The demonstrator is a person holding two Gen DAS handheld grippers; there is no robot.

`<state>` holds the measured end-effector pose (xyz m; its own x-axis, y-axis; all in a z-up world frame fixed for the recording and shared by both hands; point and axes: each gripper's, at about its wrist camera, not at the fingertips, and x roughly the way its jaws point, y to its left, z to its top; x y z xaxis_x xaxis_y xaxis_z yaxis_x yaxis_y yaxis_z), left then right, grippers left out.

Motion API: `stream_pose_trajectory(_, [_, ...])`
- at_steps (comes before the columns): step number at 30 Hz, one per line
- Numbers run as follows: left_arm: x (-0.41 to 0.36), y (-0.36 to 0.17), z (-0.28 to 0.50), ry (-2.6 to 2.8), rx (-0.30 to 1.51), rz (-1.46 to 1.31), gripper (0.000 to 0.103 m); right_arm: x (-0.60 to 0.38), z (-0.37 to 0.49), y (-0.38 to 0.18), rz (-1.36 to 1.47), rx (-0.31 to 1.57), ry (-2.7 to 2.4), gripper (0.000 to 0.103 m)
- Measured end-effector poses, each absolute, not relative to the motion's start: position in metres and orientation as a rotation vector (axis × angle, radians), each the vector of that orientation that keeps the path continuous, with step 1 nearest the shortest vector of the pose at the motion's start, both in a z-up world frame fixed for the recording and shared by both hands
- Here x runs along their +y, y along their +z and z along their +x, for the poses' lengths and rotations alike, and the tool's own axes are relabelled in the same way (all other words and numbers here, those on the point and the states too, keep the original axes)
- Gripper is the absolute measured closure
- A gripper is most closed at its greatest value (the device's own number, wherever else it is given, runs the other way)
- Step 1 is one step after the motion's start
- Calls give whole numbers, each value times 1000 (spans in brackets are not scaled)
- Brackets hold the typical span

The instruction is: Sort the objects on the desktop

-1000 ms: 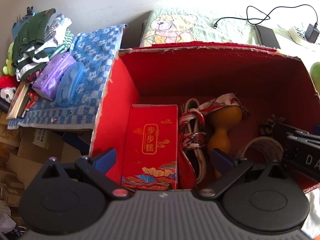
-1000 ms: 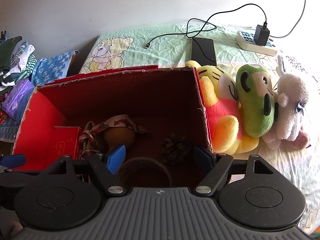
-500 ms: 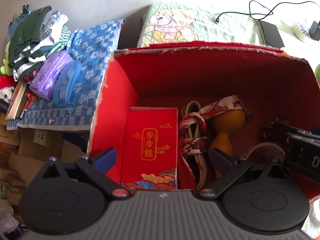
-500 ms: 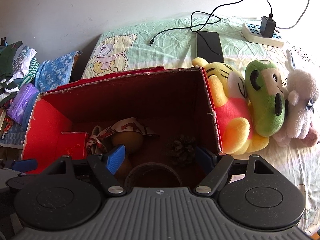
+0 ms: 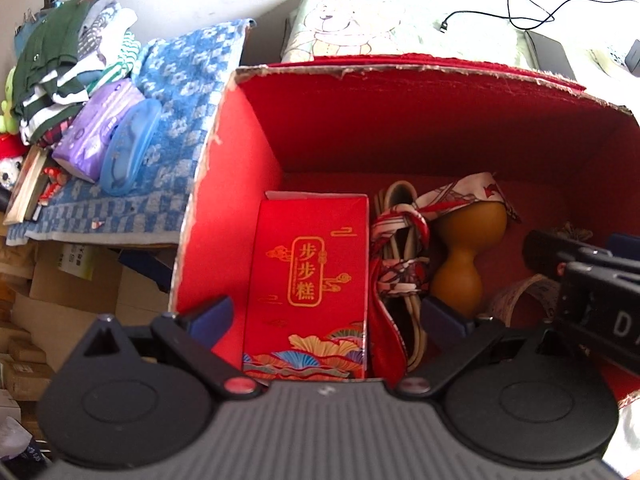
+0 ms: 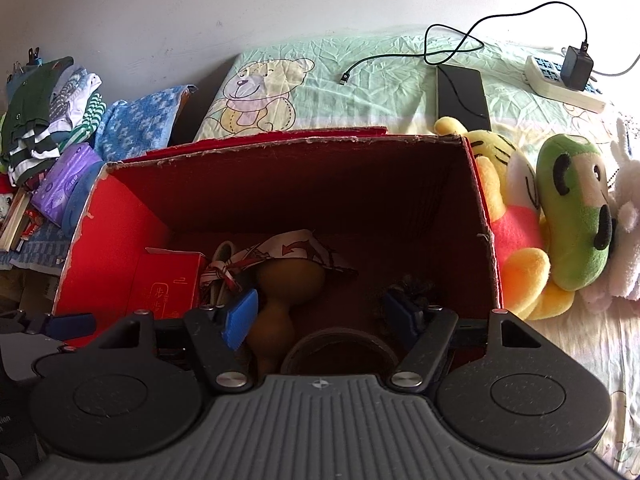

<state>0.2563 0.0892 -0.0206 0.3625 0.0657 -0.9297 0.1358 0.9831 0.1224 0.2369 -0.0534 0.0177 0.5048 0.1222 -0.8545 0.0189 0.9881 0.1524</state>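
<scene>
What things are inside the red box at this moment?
In the red box lie a red packet, a cord tied with a scarf, a gourd, a tape roll and a pinecone. The tongs hide its near floor.

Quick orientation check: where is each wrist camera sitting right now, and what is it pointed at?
Left wrist: behind the open left claw, looking down into the red box at the red packet; the right claw intrudes at right.
Right wrist: behind the open right claw, over the box's near right side, above the tape roll; plush toys beyond.
Shared: box, gourd, packet.
</scene>
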Motion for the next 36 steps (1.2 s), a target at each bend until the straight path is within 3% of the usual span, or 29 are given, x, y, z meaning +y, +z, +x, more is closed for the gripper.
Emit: stream_pose_trajectory(36, [84, -23, 268, -75, 1154, 226, 3, -59, 239, 9, 57, 1018, -55, 35])
